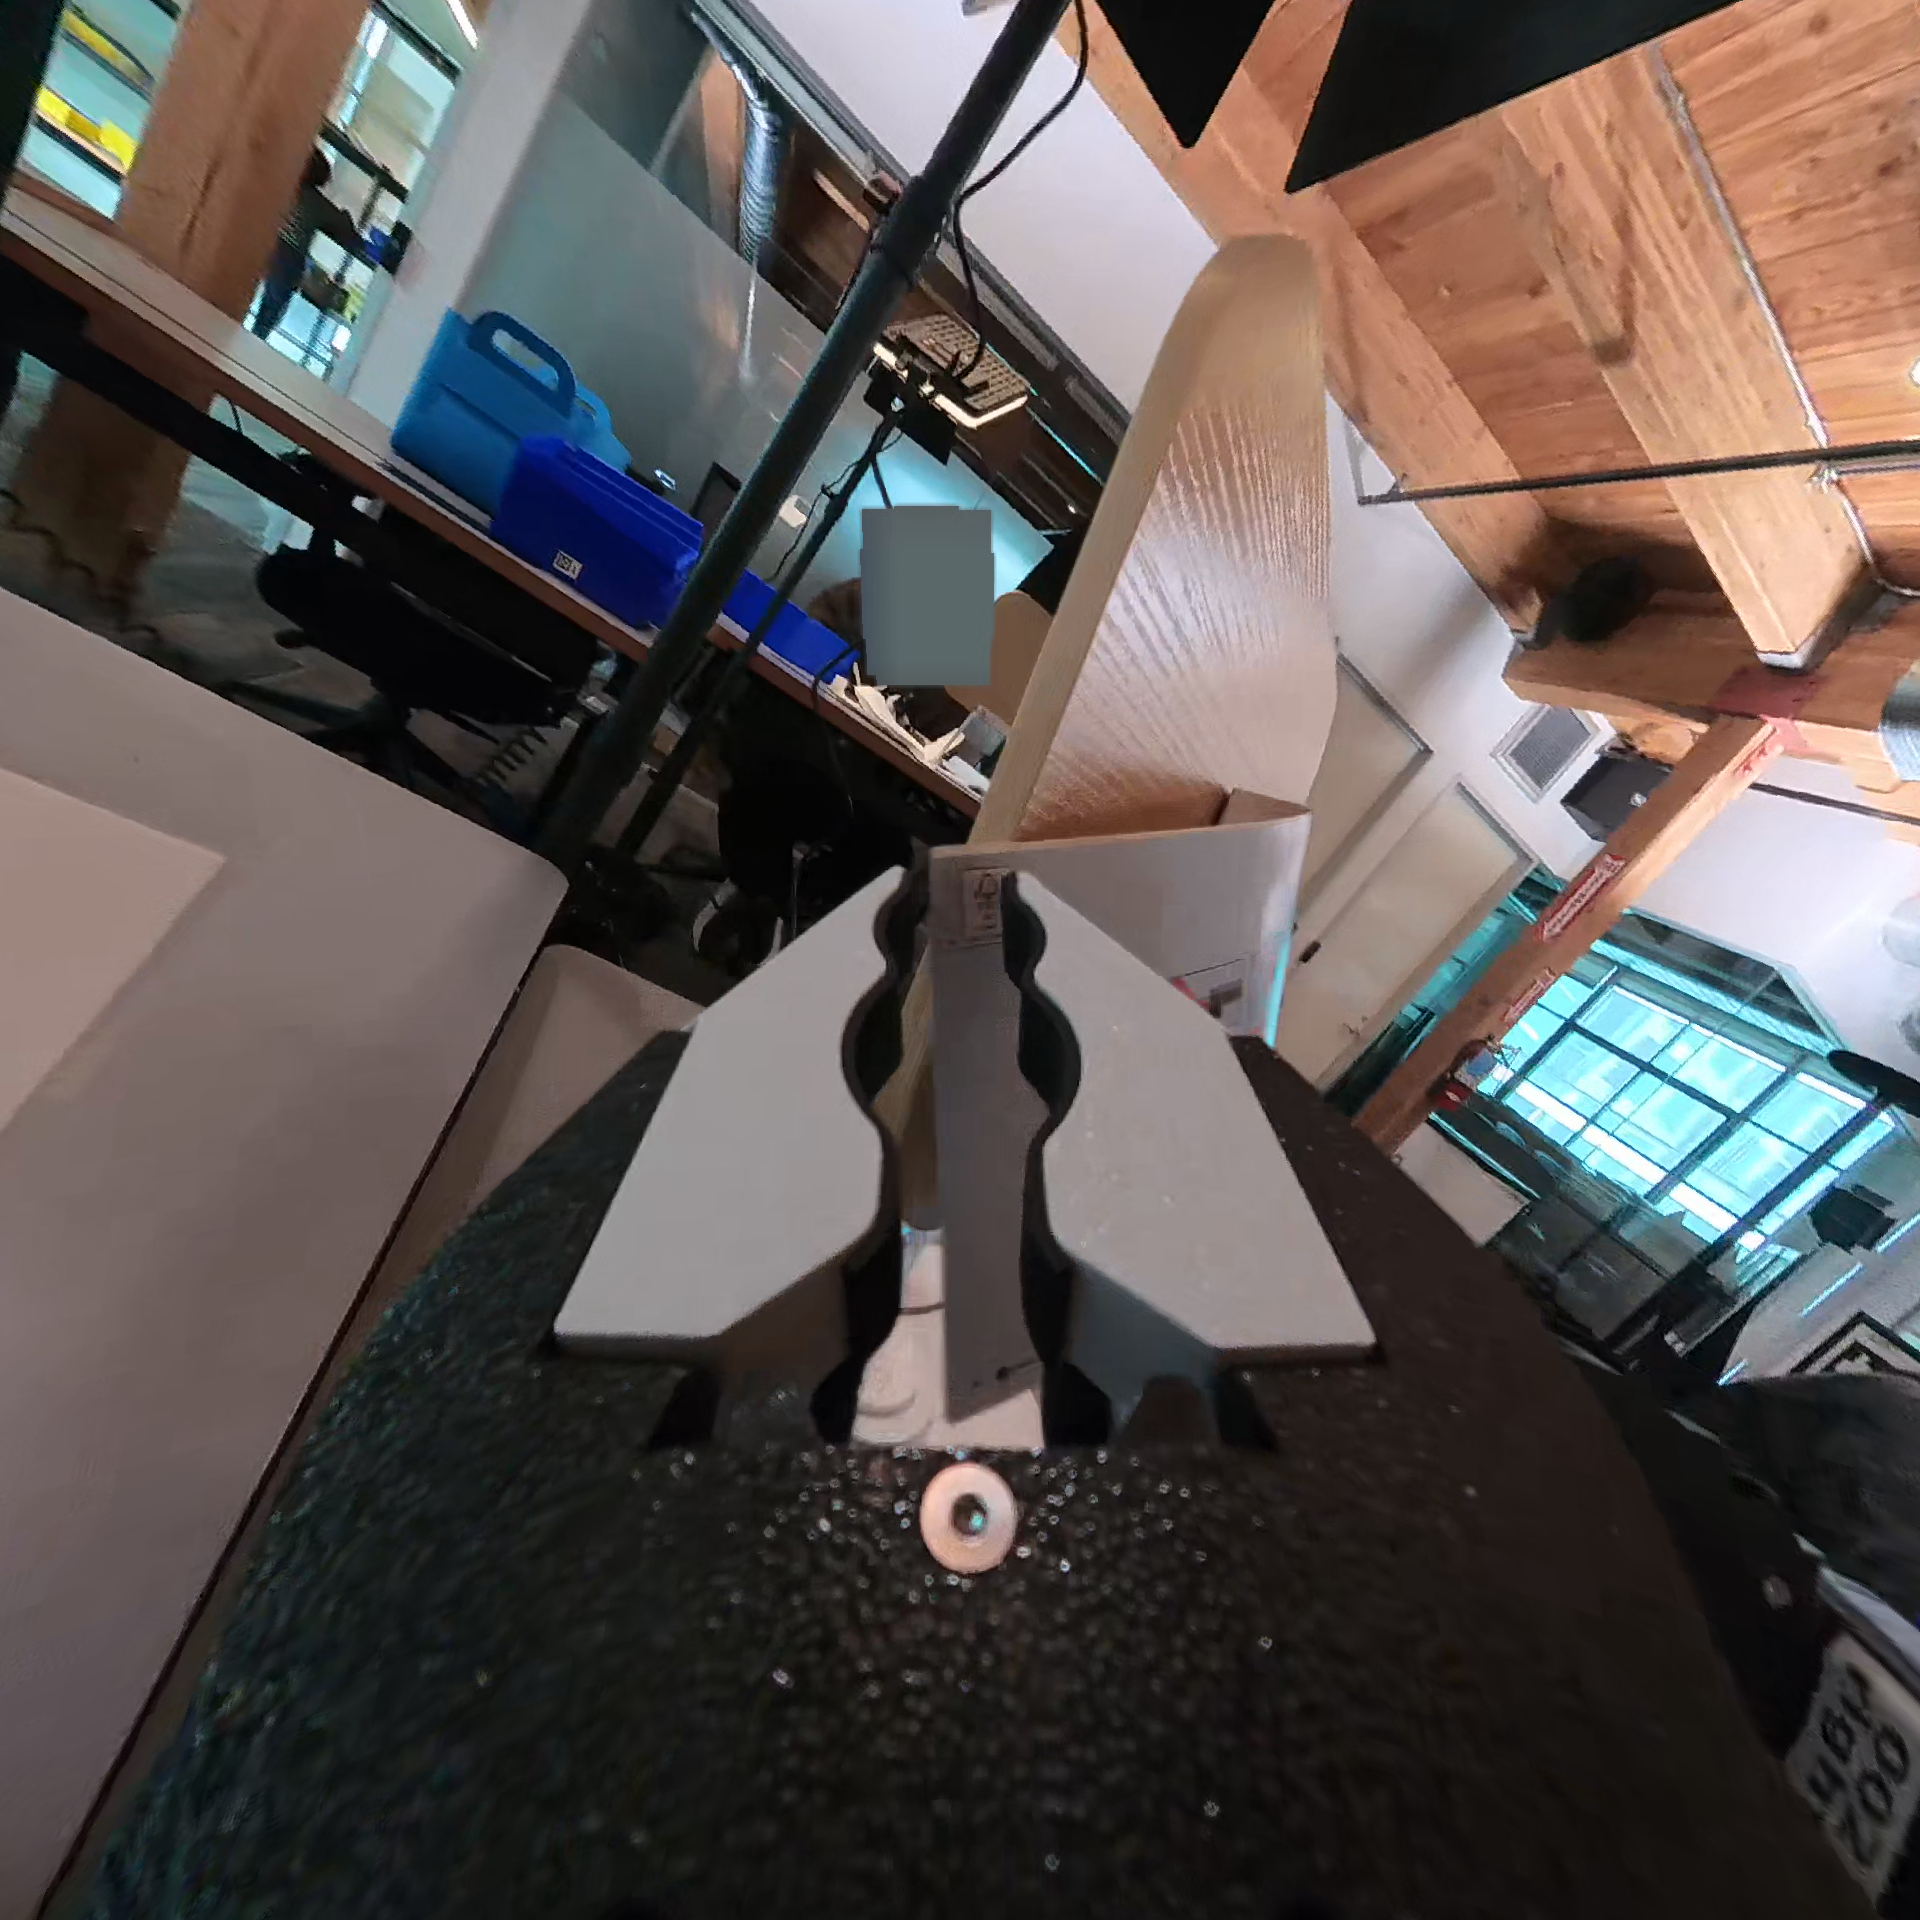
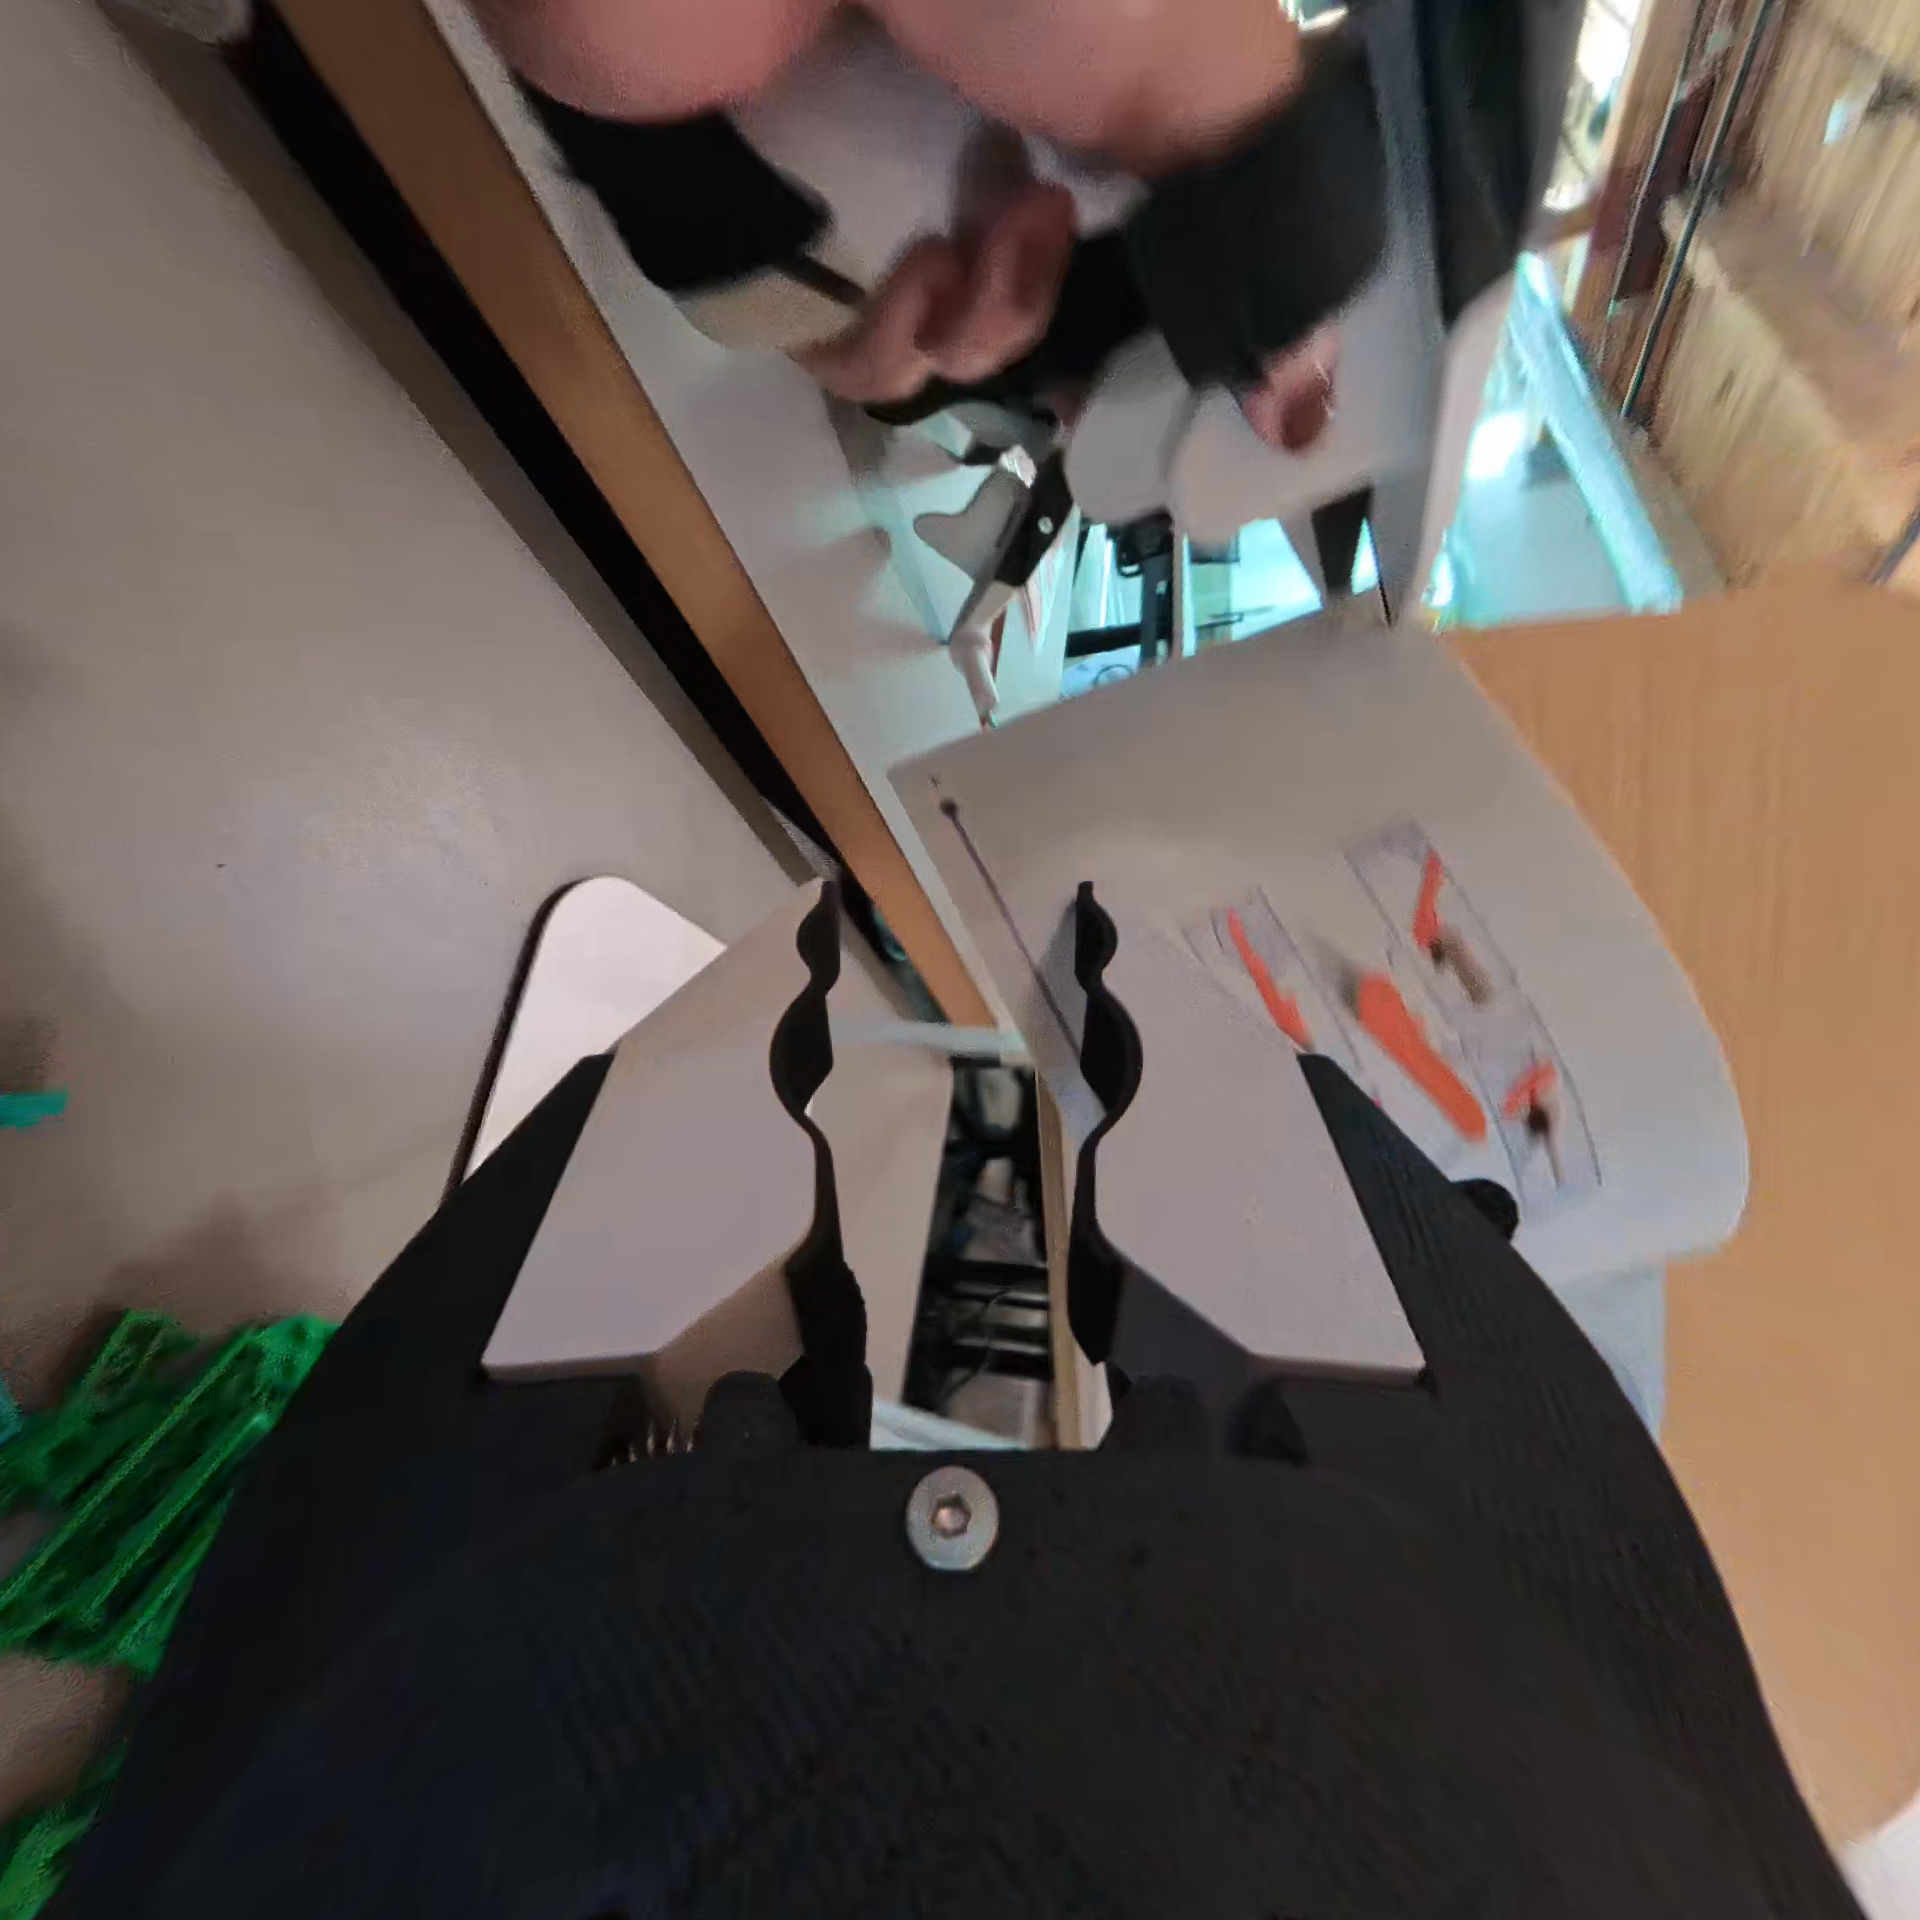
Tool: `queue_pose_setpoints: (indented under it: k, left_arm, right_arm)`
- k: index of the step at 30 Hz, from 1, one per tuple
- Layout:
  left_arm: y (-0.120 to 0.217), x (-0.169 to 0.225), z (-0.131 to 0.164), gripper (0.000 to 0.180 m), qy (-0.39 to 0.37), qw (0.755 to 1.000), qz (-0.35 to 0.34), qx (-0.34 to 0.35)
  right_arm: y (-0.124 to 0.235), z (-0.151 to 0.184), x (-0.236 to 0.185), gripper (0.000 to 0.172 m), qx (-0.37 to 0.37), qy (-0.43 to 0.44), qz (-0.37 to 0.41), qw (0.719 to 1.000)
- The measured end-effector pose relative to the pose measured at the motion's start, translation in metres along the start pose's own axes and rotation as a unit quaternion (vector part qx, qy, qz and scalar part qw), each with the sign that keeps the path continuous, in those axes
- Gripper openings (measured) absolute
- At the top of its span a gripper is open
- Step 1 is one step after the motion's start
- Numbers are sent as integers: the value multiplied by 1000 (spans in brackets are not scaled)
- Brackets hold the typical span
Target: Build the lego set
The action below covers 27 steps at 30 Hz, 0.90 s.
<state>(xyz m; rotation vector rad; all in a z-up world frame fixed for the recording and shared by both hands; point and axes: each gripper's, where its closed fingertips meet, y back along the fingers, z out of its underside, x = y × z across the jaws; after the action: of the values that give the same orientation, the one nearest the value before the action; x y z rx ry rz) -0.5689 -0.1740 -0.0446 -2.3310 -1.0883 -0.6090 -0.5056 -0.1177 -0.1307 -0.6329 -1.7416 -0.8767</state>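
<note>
Left wrist view: white card sleeve (image 1: 971,1122) lengthwise in left tool (image 1: 961,904).

Workshop-style loft office

Exposed timber beams (image 1: 1558,343) overhead, a long work surface (image 1: 260,384) stacked with blue storage bins (image 1: 592,540), camera stand (image 1: 831,343), big industrial windows (image 1: 1683,1122).

Printed matter (wording not transcribed) comprises a small mark (image 1: 985,902) on the white card (image 1: 1143,914) corner, a label (image 1: 568,562) on the blue bin (image 1: 613,520) left of the card, and red signs (image 1: 1584,894) on the wooden post (image 1: 1475,1029) to its right.
</note>
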Motion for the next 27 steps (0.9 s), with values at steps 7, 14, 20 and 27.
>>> queue_pose_setpoints:
  k: [7,14,20,27]
  left_arm:
    - [3,4,5,58,39,998,43,-40]
    - [3,19,54,74,95,970,120,-188]
    - [5,2,59,39,73,974,71,-204]
    - [11,-3,49,29,59,979,54,-188]
  right_arm:
    - [6,-11,1,46,21,-5,7,1000]
    - [36,32,21,47,20,-120,37,992]
    - [28,42,30,61,-3,-153,34,988]
    - [0,39,32,95,-12,-217,-18,976]
